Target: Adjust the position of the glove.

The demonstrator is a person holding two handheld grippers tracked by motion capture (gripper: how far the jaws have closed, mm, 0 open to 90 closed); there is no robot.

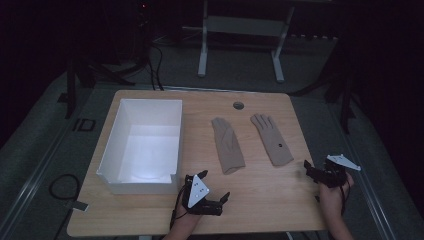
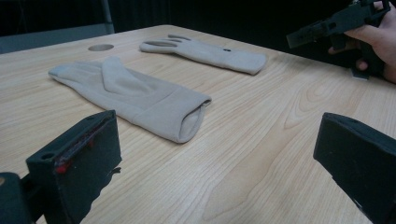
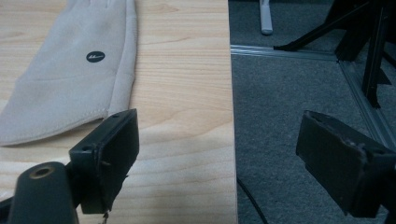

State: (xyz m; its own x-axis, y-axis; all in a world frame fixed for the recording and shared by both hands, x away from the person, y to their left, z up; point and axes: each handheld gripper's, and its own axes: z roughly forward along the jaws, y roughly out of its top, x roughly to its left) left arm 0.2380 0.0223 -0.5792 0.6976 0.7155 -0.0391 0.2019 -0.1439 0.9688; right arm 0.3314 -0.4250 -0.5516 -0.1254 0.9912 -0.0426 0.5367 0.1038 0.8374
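The left gripper (image 1: 226,198) rests low near the table's six o'clock edge, its black jaws spread wide with nothing between them. In the left gripper view (image 2: 215,154) the nearer beige fabric glove (image 2: 135,95) lies flat just ahead, at about eleven o'clock, cuff opening toward the jaws. The right gripper (image 1: 306,167) sits at the four o'clock edge of the light wooden table (image 1: 260,190), jaws likewise wide apart and empty (image 3: 215,144). The second beige glove with a small black round logo (image 3: 70,79) lies at ten o'clock from it, its cuff just beside the left jaw. The white rectangular plastic bin (image 1: 112,150) stands at the table's nine o'clock side, well apart from both gloves.
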